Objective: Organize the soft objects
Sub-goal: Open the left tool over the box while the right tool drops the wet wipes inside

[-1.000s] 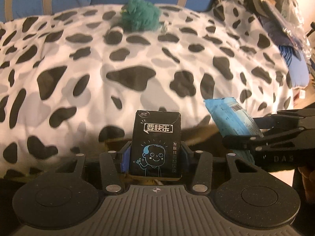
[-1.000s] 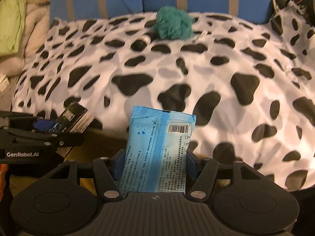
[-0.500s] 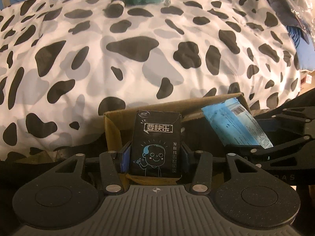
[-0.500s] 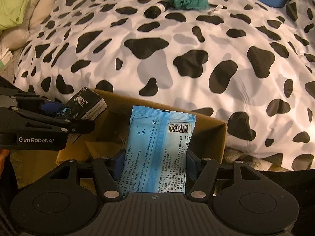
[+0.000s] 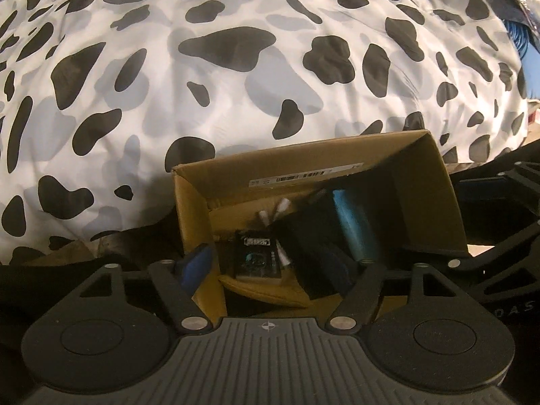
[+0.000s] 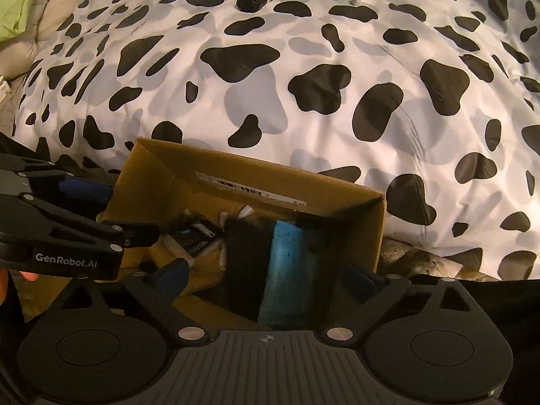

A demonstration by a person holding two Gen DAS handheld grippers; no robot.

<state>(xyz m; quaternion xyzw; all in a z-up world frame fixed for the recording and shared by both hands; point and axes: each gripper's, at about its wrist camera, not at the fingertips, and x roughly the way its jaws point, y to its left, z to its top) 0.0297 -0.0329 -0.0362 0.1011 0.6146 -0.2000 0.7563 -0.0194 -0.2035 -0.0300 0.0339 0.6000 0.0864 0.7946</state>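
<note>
Both tools pointed down over an open cardboard box (image 5: 341, 165) beside a cow-print duvet (image 6: 303, 77); the left tool (image 5: 270, 263) was opening, the black tissue pack (image 5: 258, 258) lying free below it in the box; the right tool (image 6: 266, 280) was opening, the blue pack (image 6: 287, 263) blurred between its pads, apparently dropping; best lifted straight up, clear of the walls.

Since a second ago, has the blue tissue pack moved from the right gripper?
Yes. The blue tissue pack has left the opening right gripper and dropped into the cardboard box, below the barcode label on the box's far wall.
</note>
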